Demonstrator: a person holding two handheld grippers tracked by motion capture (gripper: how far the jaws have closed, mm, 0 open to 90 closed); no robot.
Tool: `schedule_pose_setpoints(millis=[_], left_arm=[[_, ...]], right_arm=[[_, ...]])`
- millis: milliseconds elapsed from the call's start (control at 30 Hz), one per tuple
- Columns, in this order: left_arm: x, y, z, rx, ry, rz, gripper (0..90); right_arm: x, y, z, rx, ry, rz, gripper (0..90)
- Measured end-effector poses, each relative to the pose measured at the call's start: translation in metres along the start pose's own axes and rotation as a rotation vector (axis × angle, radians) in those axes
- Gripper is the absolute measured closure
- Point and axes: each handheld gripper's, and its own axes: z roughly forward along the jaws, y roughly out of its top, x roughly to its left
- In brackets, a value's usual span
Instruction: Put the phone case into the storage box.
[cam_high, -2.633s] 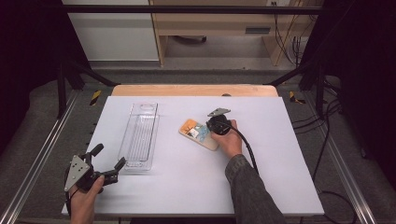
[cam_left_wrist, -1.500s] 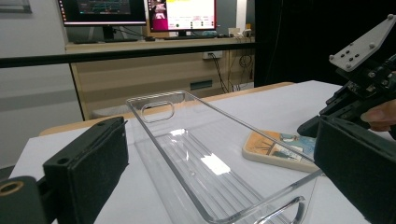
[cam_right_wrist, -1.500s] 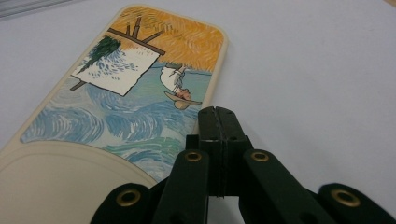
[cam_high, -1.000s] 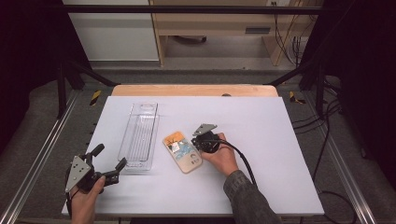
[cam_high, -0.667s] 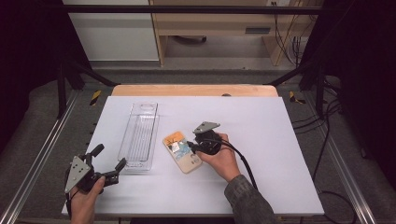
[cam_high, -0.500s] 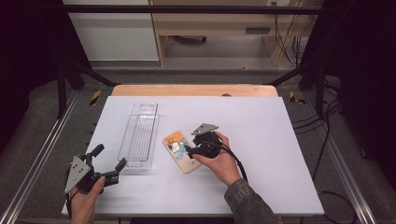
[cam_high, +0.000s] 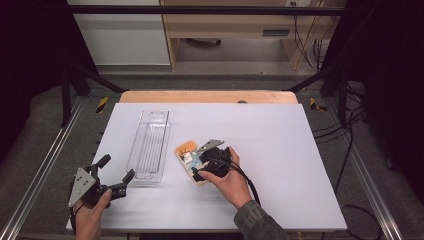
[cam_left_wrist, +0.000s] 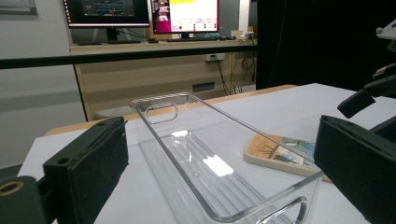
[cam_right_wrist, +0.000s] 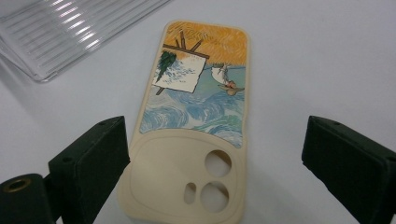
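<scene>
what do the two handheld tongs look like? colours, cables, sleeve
Both tongs are black, each with two blocky, matte jaws. The left tongs carry a grey three-cornered plate on top, the right tongs a similar grey plate. A black cable trails from the right tongs past a dark mottled sleeve.

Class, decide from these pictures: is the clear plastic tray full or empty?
Empty. Through the clear tray only its ribbed floor and the white table show; the phone case lies flat outside, beside it.

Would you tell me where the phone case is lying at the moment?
In the high view the phone case lies flat near the table's middle, just right of the clear tray, with the open right gripper over it.
</scene>
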Motion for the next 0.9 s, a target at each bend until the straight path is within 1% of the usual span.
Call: schedule_pose_setpoints(millis=[33, 100, 200, 267, 333, 400, 433, 567, 700, 900], left_arm=[[0.0, 0.0, 0.001, -0.003, 0.001, -0.006, 2.7], [-0.002, 0.0, 0.002, -0.004, -0.003, -0.005, 2.7], [-0.003, 0.0, 0.002, -0.002, -0.007, 0.001, 2.7], [-0.002, 0.0, 0.001, -0.004, -0.005, -0.004, 2.7], [-0.001, 0.0, 0.001, -0.005, -0.002, -0.006, 2.7], [-0.001, 0.0, 0.001, -0.006, -0.002, -0.006, 2.7], [-0.001, 0.0, 0.001, -0.005, -0.001, -0.006, 2.7], [-0.001, 0.0, 0.001, -0.006, -0.002, -0.006, 2.7], [-0.001, 0.0, 0.001, -0.006, -0.003, -0.005, 2.7], [-0.001, 0.0, 0.001, -0.004, -0.004, -0.006, 2.7]], right_arm=[[0.002, 0.0, 0.003, 0.015, -0.004, 0.012, 7.0], [0.003, -0.001, 0.004, 0.018, -0.004, 0.018, 7.0], [0.004, -0.002, 0.007, 0.034, -0.006, 0.015, 7.0], [0.005, -0.002, 0.008, 0.043, -0.009, 0.018, 7.0], [0.006, -0.002, 0.009, 0.04, -0.003, 0.021, 6.9], [0.008, -0.003, 0.01, 0.057, -0.003, 0.02, 6.8], [0.009, -0.003, 0.011, 0.055, -0.002, 0.01, 7.6], [0.009, -0.003, 0.011, 0.053, -0.008, 0.007, 7.6], [0.008, -0.003, 0.012, 0.061, -0.007, 0.027, 7.2], [0.009, -0.005, 0.015, 0.065, -0.003, 0.031, 7.1]])
